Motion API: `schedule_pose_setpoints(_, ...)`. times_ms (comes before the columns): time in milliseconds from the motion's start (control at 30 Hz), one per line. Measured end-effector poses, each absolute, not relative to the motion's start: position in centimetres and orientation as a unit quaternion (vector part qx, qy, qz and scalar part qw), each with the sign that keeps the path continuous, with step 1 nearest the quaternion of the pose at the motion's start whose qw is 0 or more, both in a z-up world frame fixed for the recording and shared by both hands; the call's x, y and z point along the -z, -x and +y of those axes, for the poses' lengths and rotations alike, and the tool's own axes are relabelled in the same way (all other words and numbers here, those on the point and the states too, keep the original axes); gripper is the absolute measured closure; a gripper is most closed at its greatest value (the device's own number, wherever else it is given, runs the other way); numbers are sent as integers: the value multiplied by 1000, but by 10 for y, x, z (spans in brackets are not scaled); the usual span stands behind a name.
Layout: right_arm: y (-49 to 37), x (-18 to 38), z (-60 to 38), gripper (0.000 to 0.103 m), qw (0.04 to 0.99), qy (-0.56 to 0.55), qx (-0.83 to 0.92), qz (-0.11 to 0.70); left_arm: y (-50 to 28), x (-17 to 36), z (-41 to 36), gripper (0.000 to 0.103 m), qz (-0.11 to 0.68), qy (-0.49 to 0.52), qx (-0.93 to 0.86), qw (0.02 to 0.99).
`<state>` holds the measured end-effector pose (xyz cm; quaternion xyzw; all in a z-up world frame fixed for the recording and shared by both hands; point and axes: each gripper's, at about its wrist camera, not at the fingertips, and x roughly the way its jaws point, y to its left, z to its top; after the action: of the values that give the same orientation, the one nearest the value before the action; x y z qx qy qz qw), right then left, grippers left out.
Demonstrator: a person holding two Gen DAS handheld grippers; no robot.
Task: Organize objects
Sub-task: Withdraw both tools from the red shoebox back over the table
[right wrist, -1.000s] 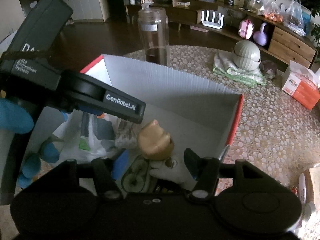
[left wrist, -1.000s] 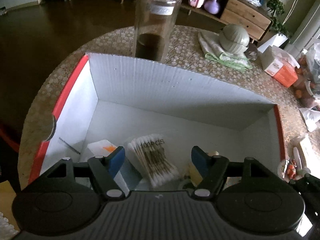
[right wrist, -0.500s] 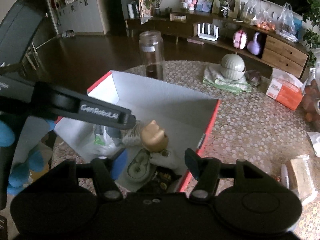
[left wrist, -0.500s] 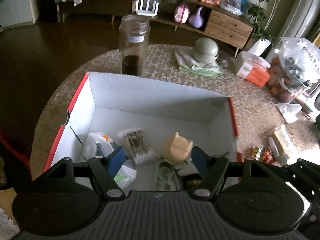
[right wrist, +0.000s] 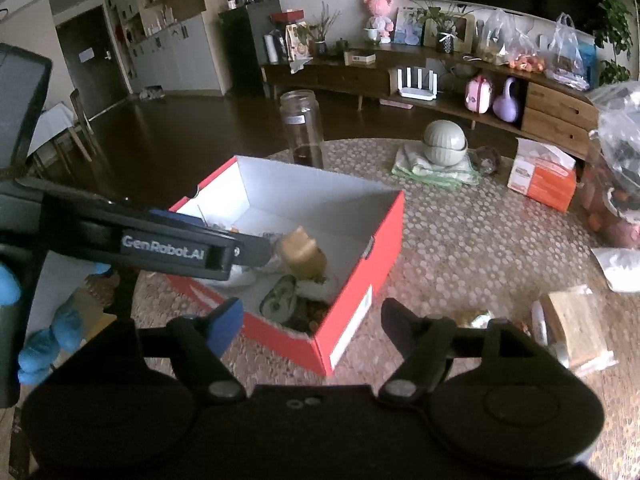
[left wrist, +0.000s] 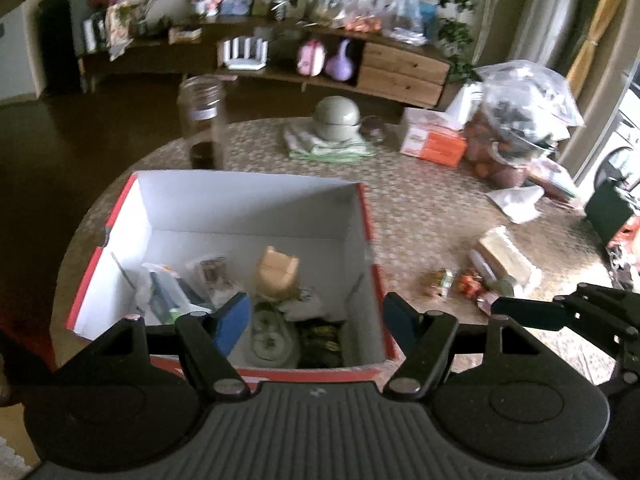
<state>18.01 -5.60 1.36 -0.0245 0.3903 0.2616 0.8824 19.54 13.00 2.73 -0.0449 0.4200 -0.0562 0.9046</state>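
We hold both grippers, left gripper (left wrist: pixel 316 322) and right gripper (right wrist: pixel 312 326), empty and open above the red box (right wrist: pixel 352 236); right jaws just widened. Next: fetch loose packets (right wrist: pixel 572 326) from the table

The box (right wrist: pixel 352 248) sits on the table (right wrist: pixel 460 248) — inside it, a figurine (right wrist: pixel 302 254) behind a pouch (right wrist: pixel 280 302). Behind the box stands a jar (right wrist: pixel 302 128); to its right, bowls (right wrist: pixel 444 142) on a cloth (right wrist: pixel 434 172) — then a tissue box (right wrist: pixel 544 178).
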Motion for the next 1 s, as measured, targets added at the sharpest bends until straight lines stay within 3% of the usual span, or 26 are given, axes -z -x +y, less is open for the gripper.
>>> schedule_pose_setpoints(133, -168, -10, -79, 25, 882, 24, -262, 392, -180, -30, 108, 30, 407, 28, 78, 910)
schedule_pose_setpoints(200, -164, -8, -89, 25, 883, 22, -259, 390, -173, -29, 96, 23, 402, 14, 84, 912)
schedule_pose_setpoints(467, -154, -3, -141, 25, 890, 14, -235, 390, -160, -20, 57, 15, 398, -5, 110, 911)
schedule_pose_setpoints(533, -152, 0, -156, 25, 893, 15, -226, 389, -159, -16, 48, 4, 401, -8, 115, 909)
schedule_pose_setpoints(600, -153, 3, -171, 24, 894, 17, -217, 391, -158, -11, 38, 0, 401, -13, 119, 908)
schedule_pose_setpoints(1000, -185, 20, -269, 24, 904, -3, -125, 409, -181, 21, -17, 0, 408, -38, 150, 900)
